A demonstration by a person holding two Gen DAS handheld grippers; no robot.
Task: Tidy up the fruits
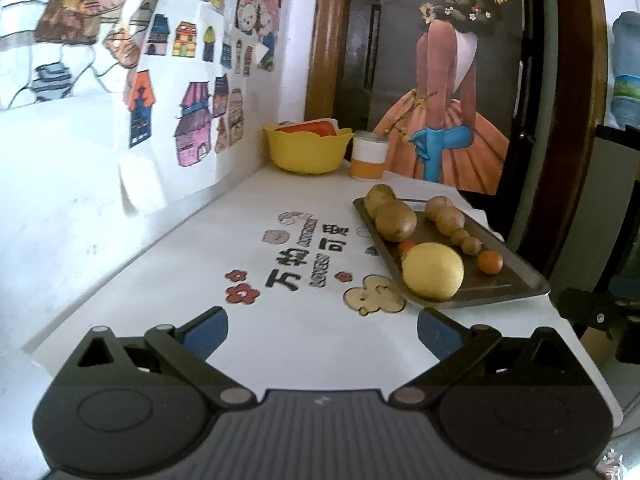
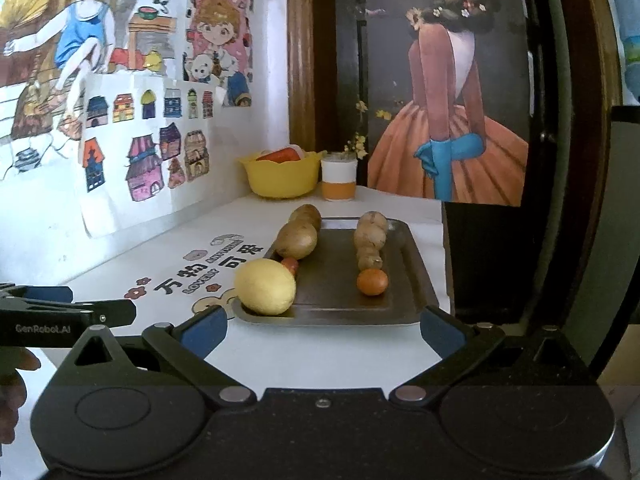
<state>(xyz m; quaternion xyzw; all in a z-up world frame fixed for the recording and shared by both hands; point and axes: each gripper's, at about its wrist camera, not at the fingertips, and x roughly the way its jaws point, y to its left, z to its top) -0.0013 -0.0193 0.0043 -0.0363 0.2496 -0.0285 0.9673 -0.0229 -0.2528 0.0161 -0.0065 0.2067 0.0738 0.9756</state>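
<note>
Where fruits [image 2: 265, 287] lie: metal tray [image 2: 400, 316].

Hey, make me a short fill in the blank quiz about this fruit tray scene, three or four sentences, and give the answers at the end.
1. The big yellow fruit sits at the near end of the dark ____.
2. Behind the tray, next to the white and orange cup, stands a ____ bowl.
3. Both the left claw and the right claw are ____ and hold nothing.
4. The small orange fruit lies at the near end of the ____ row.

Answers: tray; yellow; open; right
</note>
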